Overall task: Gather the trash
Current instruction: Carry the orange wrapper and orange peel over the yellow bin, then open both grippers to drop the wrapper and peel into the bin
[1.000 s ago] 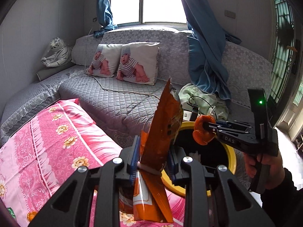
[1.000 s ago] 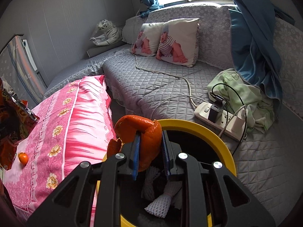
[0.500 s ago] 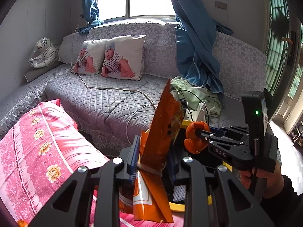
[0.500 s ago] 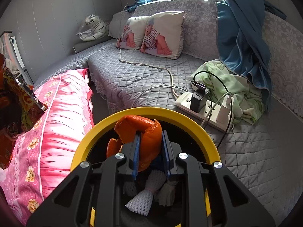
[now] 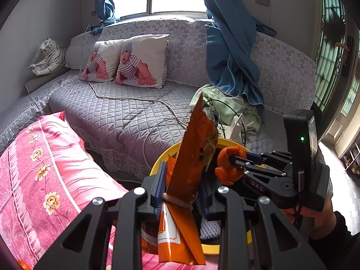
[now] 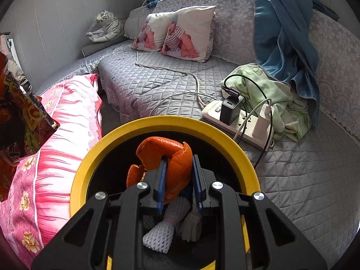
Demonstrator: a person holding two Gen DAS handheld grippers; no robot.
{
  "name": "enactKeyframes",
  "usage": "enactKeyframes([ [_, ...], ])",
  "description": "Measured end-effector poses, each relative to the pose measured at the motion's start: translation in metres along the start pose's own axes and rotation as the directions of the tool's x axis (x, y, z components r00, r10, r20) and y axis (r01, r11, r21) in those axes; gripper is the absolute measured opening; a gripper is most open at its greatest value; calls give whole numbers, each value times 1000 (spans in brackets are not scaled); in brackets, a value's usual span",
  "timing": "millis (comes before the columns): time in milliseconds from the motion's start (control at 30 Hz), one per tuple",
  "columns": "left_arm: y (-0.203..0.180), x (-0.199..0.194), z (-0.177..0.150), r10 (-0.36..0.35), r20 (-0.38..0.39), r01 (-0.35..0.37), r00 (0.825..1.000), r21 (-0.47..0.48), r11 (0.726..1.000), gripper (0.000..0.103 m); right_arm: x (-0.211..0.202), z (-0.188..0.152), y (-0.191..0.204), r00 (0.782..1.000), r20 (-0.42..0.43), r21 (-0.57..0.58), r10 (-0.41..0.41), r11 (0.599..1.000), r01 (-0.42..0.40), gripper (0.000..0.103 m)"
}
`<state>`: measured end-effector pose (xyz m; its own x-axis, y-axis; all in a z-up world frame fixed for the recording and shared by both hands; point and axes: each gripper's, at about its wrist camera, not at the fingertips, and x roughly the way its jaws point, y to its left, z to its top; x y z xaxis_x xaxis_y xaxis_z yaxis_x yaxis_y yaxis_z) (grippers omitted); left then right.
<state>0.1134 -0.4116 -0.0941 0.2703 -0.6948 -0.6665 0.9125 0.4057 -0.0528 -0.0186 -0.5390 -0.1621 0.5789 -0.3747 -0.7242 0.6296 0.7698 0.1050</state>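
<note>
My left gripper (image 5: 182, 187) is shut on an orange snack wrapper (image 5: 193, 157) and holds it upright at the near rim of a yellow-rimmed black bin (image 6: 171, 122). My right gripper (image 6: 178, 175) is shut on an orange peel (image 6: 173, 157) and holds it over the bin's mouth. In the left wrist view the right gripper (image 5: 234, 162) with the peel (image 5: 228, 167) hangs just right of the wrapper, over the bin (image 5: 162, 159). White foam fruit netting (image 6: 164, 229) lies inside the bin. The wrapper shows at the left edge of the right wrist view (image 6: 24, 121).
A pink flowered cover (image 5: 40, 168) lies left of the bin. A grey quilted sofa (image 5: 126, 112) is behind, with two baby-print pillows (image 5: 135, 63), a power strip with chargers (image 6: 238, 119), a green cloth (image 6: 279, 99) and a blue curtain (image 5: 231, 51).
Both grippers have moved toward the sofa and bin. The peel now hangs further over the bin's mouth, and the wrapper has reached the bin's rim. Both grips are unchanged.
</note>
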Motion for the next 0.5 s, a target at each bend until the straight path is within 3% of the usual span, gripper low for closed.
enactKeyframes([
  [500, 4, 40, -9, 6, -106, -10, 994, -39, 999, 25, 9, -6, -1, 998, -60, -12, -24, 1000, 23, 20],
])
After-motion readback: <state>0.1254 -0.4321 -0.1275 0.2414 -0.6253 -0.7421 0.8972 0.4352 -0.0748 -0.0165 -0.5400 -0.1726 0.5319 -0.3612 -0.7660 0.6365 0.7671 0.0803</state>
